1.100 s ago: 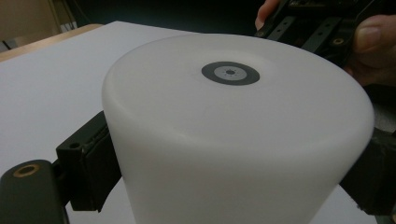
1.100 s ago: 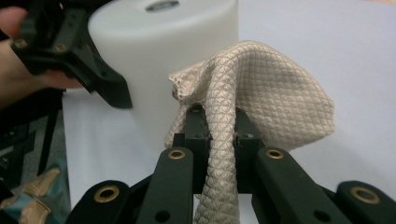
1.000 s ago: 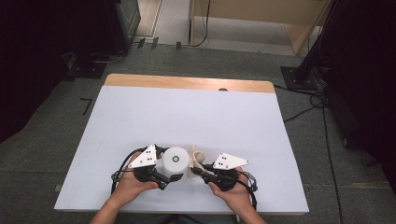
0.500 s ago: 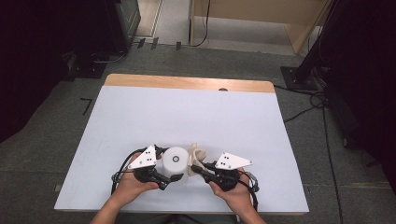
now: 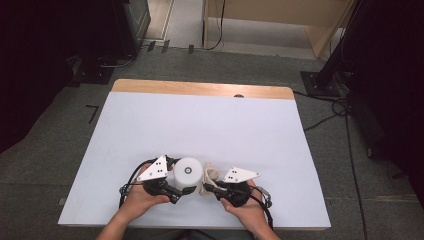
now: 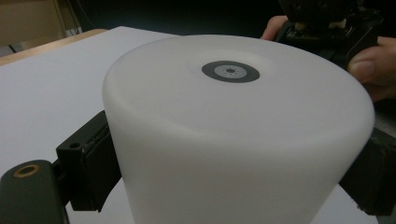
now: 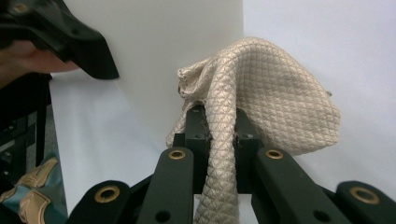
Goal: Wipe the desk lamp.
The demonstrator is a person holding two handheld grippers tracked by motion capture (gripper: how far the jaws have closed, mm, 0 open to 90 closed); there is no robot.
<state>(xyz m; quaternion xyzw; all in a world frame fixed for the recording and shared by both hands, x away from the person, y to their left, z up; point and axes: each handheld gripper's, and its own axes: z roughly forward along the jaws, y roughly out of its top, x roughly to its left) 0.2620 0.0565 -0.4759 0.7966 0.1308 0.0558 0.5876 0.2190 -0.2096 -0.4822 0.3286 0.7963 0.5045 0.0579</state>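
While a smooth white matte cylinder stands near the table's front edge, 2 grippers work beside it.
Left gripper clamps its rounded wall; right gripper pinches a beige diamond-quilted cloth touching it, on the white tabletop.

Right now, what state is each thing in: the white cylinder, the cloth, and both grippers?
White cylinder: upright on the table, flat end with a grey ring mark up, clamped at its sides.
Beige quilted cloth: bunched, pinched at a fold, resting against the cylinder's side.
Left gripper: shut on the cylinder.
Right gripper: shut on the cloth.
White table: flat, bearing the cylinder.
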